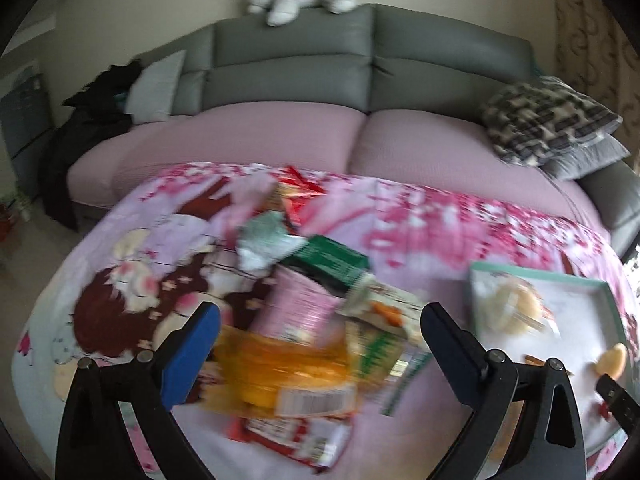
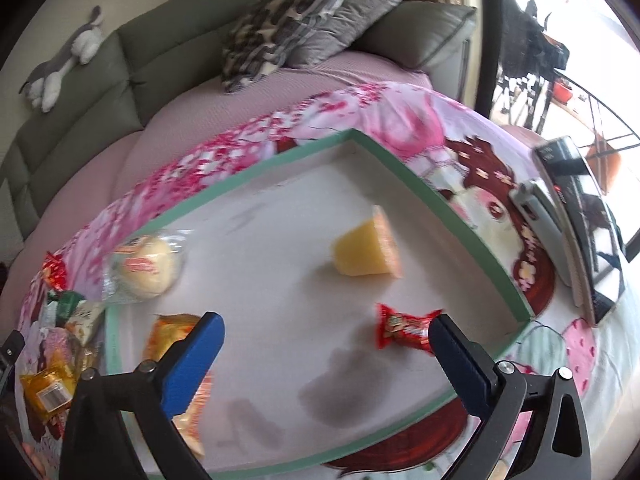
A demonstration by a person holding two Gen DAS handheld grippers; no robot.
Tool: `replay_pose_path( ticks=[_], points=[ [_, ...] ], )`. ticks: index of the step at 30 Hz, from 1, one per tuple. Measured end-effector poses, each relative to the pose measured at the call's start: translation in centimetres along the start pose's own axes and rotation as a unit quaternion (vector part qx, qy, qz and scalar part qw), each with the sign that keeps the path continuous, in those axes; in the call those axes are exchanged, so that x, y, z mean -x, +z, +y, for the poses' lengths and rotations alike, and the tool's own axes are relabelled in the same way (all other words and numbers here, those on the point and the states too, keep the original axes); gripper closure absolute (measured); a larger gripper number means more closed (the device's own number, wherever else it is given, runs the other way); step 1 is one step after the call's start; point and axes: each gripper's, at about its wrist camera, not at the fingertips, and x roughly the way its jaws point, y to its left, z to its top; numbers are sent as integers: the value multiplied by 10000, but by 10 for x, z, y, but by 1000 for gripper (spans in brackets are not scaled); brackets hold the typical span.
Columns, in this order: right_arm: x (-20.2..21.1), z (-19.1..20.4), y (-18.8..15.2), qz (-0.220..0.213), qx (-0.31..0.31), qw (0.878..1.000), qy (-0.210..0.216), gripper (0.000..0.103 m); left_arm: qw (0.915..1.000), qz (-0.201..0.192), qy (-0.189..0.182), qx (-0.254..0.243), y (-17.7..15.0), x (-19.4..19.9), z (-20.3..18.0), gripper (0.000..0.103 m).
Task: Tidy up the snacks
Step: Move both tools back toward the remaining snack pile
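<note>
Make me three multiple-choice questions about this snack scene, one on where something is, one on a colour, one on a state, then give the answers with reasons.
1. Where does the yellow jelly cup lie?
A. inside the tray
B. on the sofa
C. in the snack pile

2. What colour is the tray's rim?
A. red
B. green
C. black

3. How does the left gripper stand?
A. shut on a packet
B. open, holding nothing
C. out of view

Answers:
1 A: the yellow jelly cup lies on its side on the white floor of the tray.
2 B: the rim is mint green all round.
3 B: the left gripper has its fingers spread wide over the snack pile, gripping nothing.
</note>
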Motion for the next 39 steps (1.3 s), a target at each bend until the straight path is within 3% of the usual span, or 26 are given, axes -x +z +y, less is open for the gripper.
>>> replay_pose_path(
  ticks=[8, 21, 30, 39],
  points=[
    [10, 43, -5, -139, 307, 9980, 526, 0, 9968, -49, 734, 314, 8, -3, 62, 3],
    [36, 117, -20, -304, 799, 9864, 1401, 0, 9896, 204, 1065, 942, 5, -10, 132, 3],
    [38, 179, -51, -17, 1457, 9703, 1930, 0, 9848, 446, 771, 1493, 0, -16, 163, 3],
    [24, 212, -78, 393, 1965, 9619, 1860, 0, 9867, 792, 379, 1368, -9, -29, 157, 3]
  ],
)
